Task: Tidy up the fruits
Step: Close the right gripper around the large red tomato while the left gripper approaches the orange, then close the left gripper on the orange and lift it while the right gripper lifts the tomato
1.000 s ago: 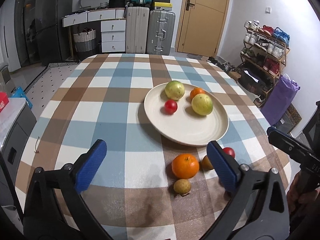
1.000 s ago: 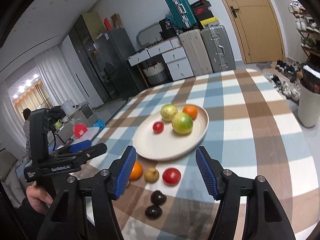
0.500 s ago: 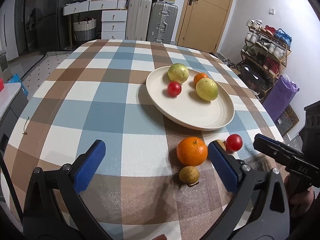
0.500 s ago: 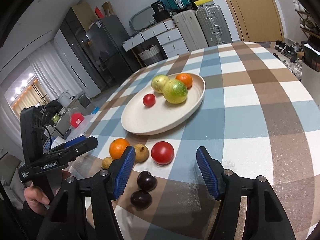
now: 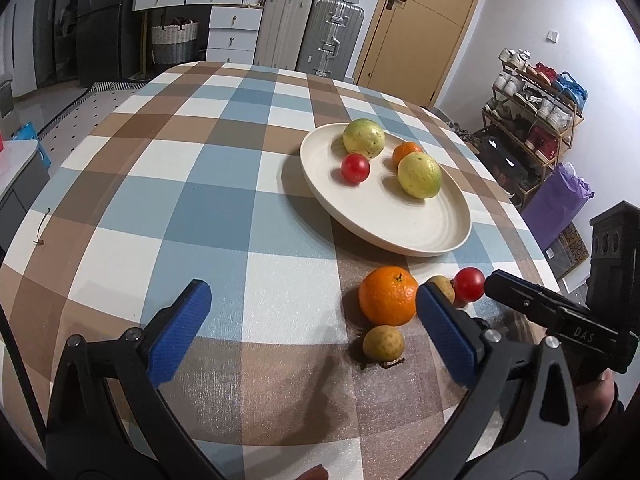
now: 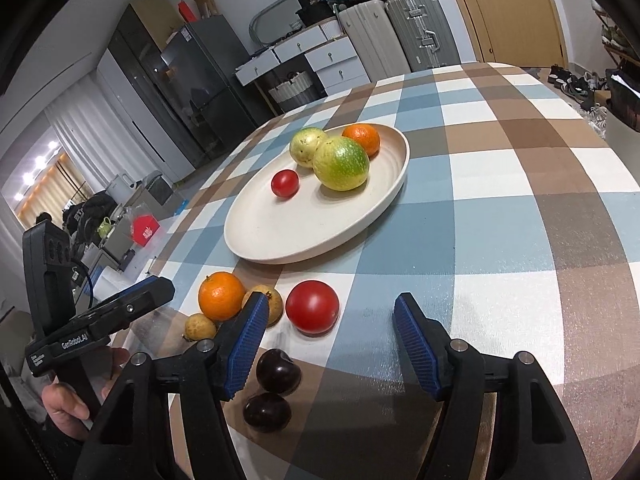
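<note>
Both the left gripper (image 5: 308, 328) and right gripper (image 6: 328, 332) hover with jaws spread, pinching nothing. Loose fruits, among them a tomato (image 6: 312, 307) and an orange (image 5: 387, 296), cluster near the desk's (image 5: 160, 208) near edge, just beside the plate (image 5: 400, 220); bare checked cloth lies open to the sides.

A lived-in room around a checked surface

The surface (image 5: 200, 184) wears a cloth of brown, blue and white squares. Behind it, two suitcases (image 5: 308, 40) stand upright beside white drawers (image 5: 232, 32), with a woven basket (image 5: 174, 42) under a desk and a dark fridge (image 6: 188, 84) further along. A wooden door (image 5: 420, 20) sits shut in a pale wall. A shoe rack (image 5: 536, 120) lines the side wall, a purple bag (image 5: 556, 204) on the floor near it. Ceiling lights (image 6: 36, 168) glow by white curtains (image 6: 80, 136).
</note>
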{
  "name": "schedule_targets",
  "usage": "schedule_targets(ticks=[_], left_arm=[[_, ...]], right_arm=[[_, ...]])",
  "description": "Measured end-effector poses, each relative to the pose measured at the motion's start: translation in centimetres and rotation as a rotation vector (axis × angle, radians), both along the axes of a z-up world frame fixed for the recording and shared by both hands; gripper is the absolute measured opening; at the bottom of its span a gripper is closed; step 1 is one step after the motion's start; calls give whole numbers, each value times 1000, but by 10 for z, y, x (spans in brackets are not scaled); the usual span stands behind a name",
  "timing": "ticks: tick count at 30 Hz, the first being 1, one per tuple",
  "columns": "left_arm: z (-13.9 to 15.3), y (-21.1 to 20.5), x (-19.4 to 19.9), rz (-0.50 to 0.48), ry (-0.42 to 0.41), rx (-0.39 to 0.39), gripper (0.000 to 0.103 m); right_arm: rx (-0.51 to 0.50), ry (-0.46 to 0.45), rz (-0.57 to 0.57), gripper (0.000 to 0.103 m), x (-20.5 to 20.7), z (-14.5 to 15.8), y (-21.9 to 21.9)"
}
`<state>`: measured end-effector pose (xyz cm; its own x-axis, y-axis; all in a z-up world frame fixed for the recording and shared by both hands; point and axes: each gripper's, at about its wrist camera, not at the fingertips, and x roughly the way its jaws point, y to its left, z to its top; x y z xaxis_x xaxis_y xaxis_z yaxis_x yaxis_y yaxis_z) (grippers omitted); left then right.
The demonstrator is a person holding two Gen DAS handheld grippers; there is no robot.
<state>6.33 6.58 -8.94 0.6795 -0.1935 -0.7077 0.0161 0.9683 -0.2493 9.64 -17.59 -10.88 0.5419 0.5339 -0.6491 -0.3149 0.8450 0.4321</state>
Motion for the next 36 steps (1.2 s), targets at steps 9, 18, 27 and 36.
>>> schedule_targets(ticks=[9,18,27,36], left_arm=[[-4,2,1,0,15,-14,102],[-4,0,4,-13,24,-22,102],[2,-12,8,-54,29,-2,102],[-1,-31,16,-133,45,54,102]], right_arm=[[-15,0,30,60,5,-1,11],[3,17,80,30,6,-5,17],[64,24,58,30,7,-5,5],[105,6,54,30,1,0,-8]])
